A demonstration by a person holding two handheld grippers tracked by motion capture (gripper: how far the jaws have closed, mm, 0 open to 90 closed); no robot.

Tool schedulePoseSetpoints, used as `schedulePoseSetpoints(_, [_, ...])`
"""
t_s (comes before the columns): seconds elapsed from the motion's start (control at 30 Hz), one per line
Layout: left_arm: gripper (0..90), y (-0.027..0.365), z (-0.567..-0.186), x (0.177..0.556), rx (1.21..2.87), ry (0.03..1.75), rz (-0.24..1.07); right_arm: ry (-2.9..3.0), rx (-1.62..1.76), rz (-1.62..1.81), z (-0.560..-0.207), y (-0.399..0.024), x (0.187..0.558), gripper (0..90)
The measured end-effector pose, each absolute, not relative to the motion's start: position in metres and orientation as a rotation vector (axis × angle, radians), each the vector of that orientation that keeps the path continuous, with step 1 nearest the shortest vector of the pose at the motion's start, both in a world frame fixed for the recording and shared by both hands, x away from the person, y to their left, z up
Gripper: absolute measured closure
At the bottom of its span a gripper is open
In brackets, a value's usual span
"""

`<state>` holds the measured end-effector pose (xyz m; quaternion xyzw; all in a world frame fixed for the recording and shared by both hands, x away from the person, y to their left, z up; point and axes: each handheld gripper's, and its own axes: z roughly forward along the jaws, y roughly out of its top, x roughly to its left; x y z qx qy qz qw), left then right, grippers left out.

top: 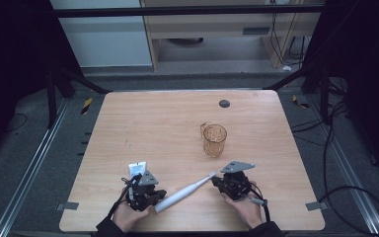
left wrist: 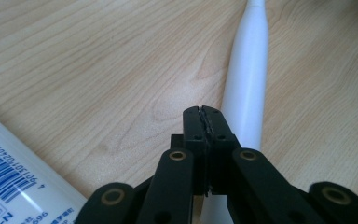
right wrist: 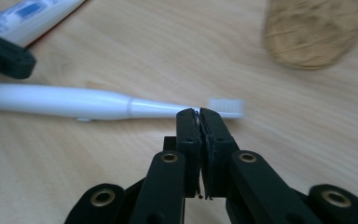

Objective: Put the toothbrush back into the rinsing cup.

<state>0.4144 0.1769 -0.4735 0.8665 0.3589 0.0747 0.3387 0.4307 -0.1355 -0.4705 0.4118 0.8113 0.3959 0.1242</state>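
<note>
- Nearest the camera, the left gripper (top: 145,193) was held clenched on nothing, beside a white toothpaste tube (top: 137,170).
- A white electric toothbrush (top: 185,191), slim-necked, was laid diagonally on the wooden table (top: 163,123).
- The right gripper (top: 233,183) was likewise clenched, empty.
- An amber glass mug (top: 214,139) was stood upright behind.

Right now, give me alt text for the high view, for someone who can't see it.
On a wooden table, a white electric toothbrush lies between two hand-held tools, the left tool and the right tool. An amber cup stands beyond them, and a toothpaste tube lies by the left tool.
</note>
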Motion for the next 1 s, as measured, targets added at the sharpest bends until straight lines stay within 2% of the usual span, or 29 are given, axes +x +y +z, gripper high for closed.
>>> schedulePoseSetpoints(0.27, [86.8, 0.179, -0.463, 0.418, 2.212, 0.934, 0.221, 2.215, 1.261, 1.158, -0.462, -0.178, 0.438, 80.5])
schedulePoseSetpoints(0.57, [80.5, 0.171, -0.453, 0.426, 2.194, 0.903, 0.275, 2.043, 1.348, 1.105, -0.462, -0.230, 0.446, 67.5])
schedulePoseSetpoints(1.0, [67.4, 0.162, -0.427, 0.436, 2.184, 0.846, 0.277, 1.986, 1.389, 1.047, -0.465, -0.252, 0.446, 54.7])
